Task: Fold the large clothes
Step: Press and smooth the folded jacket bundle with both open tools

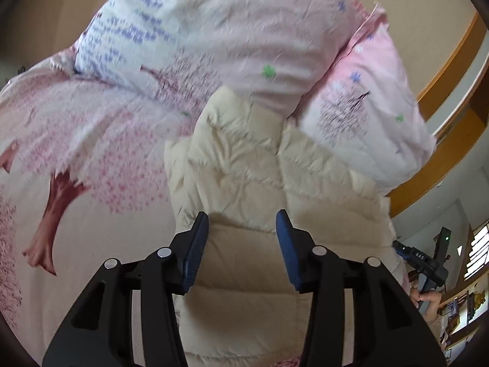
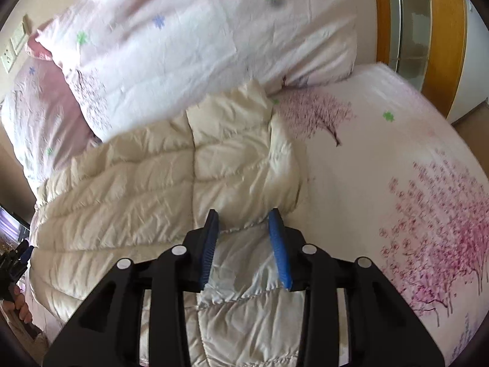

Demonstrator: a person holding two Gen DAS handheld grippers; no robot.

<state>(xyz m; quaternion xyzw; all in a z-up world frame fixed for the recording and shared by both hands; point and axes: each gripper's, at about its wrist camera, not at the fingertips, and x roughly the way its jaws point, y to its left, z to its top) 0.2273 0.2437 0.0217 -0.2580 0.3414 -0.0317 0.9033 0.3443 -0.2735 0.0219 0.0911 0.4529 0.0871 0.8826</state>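
A cream quilted puffer jacket (image 1: 244, 177) lies flat on the bed. It also shows in the right wrist view (image 2: 152, 183), with its collar pointing toward the pillows. My left gripper (image 1: 242, 218) is open, its blue pads apart just above the jacket's near part. My right gripper (image 2: 244, 217) is open above the jacket's right edge, with cream fabric and a pale lining showing between the fingers, not pinched. The right gripper also shows at the far right of the left wrist view (image 1: 428, 260), held by a hand.
The bed sheet (image 2: 397, 168) is pink with cherry-tree prints. Pink floral pillows (image 2: 198, 46) lie behind the jacket's collar and also show in the left wrist view (image 1: 214, 36). A wooden-framed window or door (image 2: 428, 30) is at the back right. Wall sockets (image 2: 12, 49) are on the left.
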